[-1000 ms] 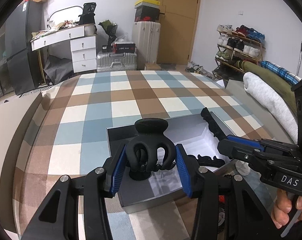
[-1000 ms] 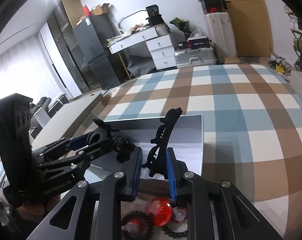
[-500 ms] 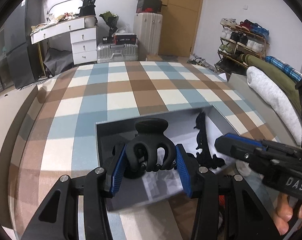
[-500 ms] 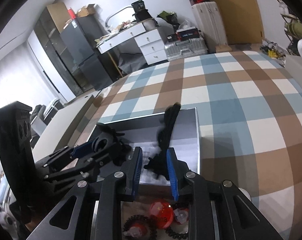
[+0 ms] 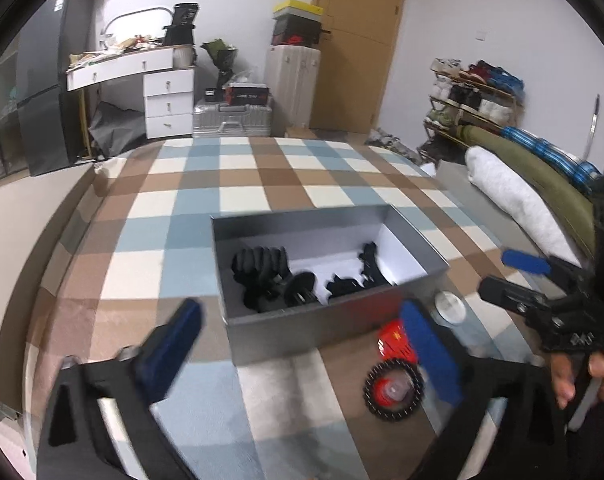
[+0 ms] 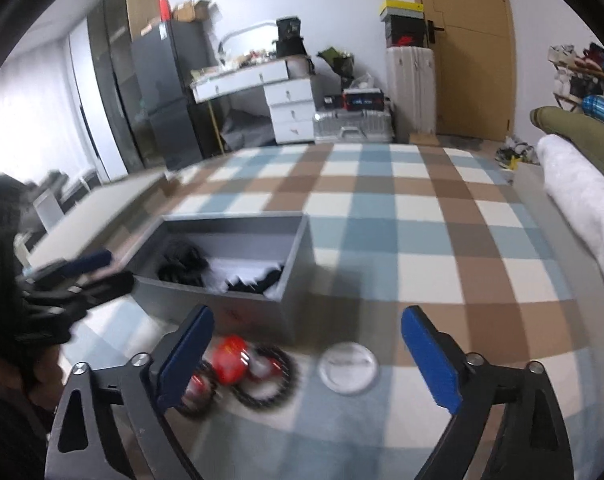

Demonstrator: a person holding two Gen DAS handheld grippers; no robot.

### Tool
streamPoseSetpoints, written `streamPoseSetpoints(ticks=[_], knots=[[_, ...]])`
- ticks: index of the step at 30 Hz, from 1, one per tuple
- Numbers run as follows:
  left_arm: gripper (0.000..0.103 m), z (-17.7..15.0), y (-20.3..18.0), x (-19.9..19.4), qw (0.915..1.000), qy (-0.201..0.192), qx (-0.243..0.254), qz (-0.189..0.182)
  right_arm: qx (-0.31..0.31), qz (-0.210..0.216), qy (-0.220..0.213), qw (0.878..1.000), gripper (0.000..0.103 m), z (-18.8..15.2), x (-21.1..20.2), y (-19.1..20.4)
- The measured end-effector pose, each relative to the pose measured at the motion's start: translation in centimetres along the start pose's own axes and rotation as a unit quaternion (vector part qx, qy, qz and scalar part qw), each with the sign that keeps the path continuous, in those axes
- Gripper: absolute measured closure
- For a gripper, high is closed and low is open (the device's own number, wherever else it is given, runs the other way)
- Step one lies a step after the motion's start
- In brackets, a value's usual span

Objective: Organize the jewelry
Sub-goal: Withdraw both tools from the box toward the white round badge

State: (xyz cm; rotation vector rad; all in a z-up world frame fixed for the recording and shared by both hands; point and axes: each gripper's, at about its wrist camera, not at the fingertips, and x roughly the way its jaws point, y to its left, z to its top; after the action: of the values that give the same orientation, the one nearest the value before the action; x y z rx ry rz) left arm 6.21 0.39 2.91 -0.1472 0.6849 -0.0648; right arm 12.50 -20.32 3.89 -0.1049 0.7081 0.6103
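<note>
The grey box (image 5: 333, 320) stands open on the checked bed cover (image 5: 238, 184); inside it lie the black claw clip (image 5: 258, 268) at the left and the long black hair clip (image 5: 365, 272) at the right, on a white lining; in front of the box lie red ornaments (image 6: 232, 362), black beaded bands (image 6: 266, 384) and a round white lid (image 6: 347, 367), whose writing is too blurred to read; the left hand-held gripper (image 5: 302, 356) is opening, jaws wide apart and empty; the right hand-held gripper (image 6: 307, 354) is opening too, holding nothing.

Both the left tongs (image 5: 302, 344) and the right tongs (image 6: 307, 356) are opening wide, with nothing between their blue pads.
</note>
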Motion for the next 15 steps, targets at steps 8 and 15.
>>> streamPoseSetpoints(ticks=[8,15], knots=[[0.001,-0.6,-1.5,0.3,0.9985,0.028,0.047,-0.005,-0.034,-0.027,0.024,0.999,0.002,0.3,1.0,0.1],[0.001,-1.5,-2.5,0.7,0.9961,0.054,0.065,-0.026,-0.047,-0.045,0.051,0.997,0.002,-0.5,1.9,-0.9]])
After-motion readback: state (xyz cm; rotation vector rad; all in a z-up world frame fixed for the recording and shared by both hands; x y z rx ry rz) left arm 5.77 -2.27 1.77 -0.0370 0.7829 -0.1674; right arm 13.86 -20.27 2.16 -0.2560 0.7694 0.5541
